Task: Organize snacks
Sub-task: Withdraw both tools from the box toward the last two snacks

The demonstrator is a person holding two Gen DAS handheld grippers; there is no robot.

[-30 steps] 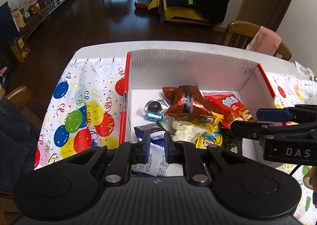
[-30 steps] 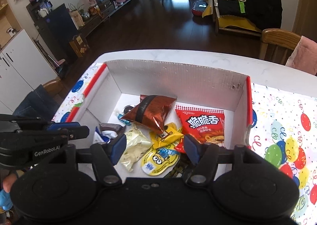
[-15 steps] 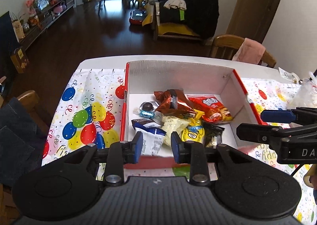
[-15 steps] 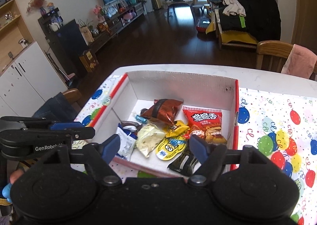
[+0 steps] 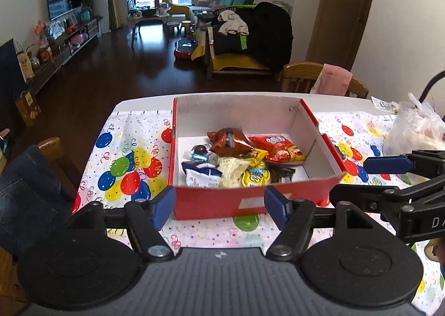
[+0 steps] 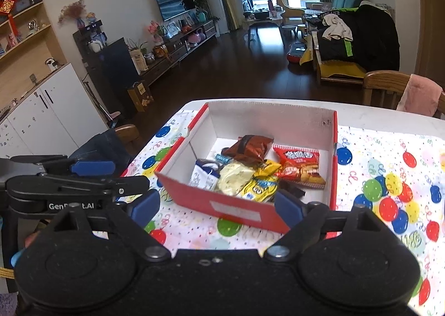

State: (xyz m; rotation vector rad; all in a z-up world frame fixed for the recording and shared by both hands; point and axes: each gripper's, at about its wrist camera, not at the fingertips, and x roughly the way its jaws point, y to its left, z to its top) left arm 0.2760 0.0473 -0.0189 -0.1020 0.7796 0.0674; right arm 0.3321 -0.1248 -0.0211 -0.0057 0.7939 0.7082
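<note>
Both hand-held grippers, the left (image 5: 219,207) and the right (image 6: 216,209), hang wide and empty short of the red cardboard box (image 5: 250,199) holding the snack packets (image 5: 239,160), so any last snack should be lowered inside gently.

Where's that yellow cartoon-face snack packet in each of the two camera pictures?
Left wrist view: yellow packet sits in the red box, near its front wall, centre-right.
Right wrist view: same packet lies just behind the front wall, right of centre.
Shared landmark: the red chip bag behind it.
</note>
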